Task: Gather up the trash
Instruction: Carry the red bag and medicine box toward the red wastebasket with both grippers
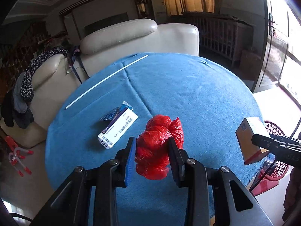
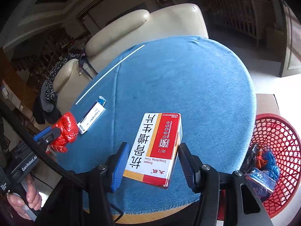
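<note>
Two boxes show: our right gripper (image 2: 152, 166) fingers pinch the box (image 2: 156, 148) reading "Kanggu Zengsheng Pian" above the blue tabletop (image 2: 188, 86); one white box (image 1: 118, 130) lies there. Our left gripper (image 1: 152, 158) fingers pinch one red bag (image 1: 158, 146).

Small box (image 1: 118, 130) on table (image 1: 188, 94), sofa (image 1: 131, 39) behind, basket (image 2: 278, 143) right

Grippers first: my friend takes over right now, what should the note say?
Left gripper: shut on the red plastic bag, lifted over the blue table.
Right gripper: shut on the red and white box.
Red basket, right of the table, already holds some trash.
Left: drop both in the basket, then fetch the small white box and white stick.
</note>
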`<state>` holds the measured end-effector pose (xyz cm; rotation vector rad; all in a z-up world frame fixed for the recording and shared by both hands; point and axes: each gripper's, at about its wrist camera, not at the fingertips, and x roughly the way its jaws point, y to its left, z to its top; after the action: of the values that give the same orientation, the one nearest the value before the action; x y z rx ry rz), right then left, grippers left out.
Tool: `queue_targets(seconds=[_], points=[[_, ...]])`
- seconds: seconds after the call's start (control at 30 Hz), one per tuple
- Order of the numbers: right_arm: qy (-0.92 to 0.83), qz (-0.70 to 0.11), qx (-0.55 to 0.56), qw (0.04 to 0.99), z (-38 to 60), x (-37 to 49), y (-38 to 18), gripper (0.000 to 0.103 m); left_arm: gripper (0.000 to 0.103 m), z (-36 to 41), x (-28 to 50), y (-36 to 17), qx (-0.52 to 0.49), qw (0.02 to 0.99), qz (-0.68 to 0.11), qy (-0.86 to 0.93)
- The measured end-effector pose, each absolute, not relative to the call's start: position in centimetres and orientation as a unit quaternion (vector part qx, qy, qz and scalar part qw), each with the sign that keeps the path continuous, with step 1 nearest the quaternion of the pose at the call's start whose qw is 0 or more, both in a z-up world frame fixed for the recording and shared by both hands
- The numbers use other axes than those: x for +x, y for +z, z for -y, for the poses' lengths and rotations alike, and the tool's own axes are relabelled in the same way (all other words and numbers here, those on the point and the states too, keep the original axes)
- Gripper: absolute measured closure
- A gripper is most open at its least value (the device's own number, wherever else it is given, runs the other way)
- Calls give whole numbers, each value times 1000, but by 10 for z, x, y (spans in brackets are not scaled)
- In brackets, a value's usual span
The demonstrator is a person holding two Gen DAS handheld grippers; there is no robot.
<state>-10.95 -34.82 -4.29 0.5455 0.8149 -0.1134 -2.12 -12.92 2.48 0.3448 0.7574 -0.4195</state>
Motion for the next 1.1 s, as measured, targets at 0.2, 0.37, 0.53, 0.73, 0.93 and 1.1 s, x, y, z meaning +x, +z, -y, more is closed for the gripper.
queue_targets(seconds=[0.2, 0.37, 0.53, 0.73, 0.93, 1.1], points=[[-68, -386, 278, 877, 363, -117, -46, 46, 68, 148, -24, 27, 187, 891, -355, -211], [-74, -384, 287, 874, 370, -121, -48, 46, 68, 160, -28, 30, 203, 892, -343, -213], [-74, -378, 293, 875, 374, -125, -47, 46, 68, 168, -34, 33, 216, 892, -335, -212], [-72, -376, 295, 876, 376, -130, -47, 46, 68, 174, -38, 32, 228, 892, -330, -210], [-73, -373, 302, 874, 379, -133, -47, 46, 68, 180, -41, 33, 233, 891, -329, -210], [-71, -373, 303, 874, 379, -132, -48, 46, 68, 183, -43, 32, 237, 890, -328, -211]])
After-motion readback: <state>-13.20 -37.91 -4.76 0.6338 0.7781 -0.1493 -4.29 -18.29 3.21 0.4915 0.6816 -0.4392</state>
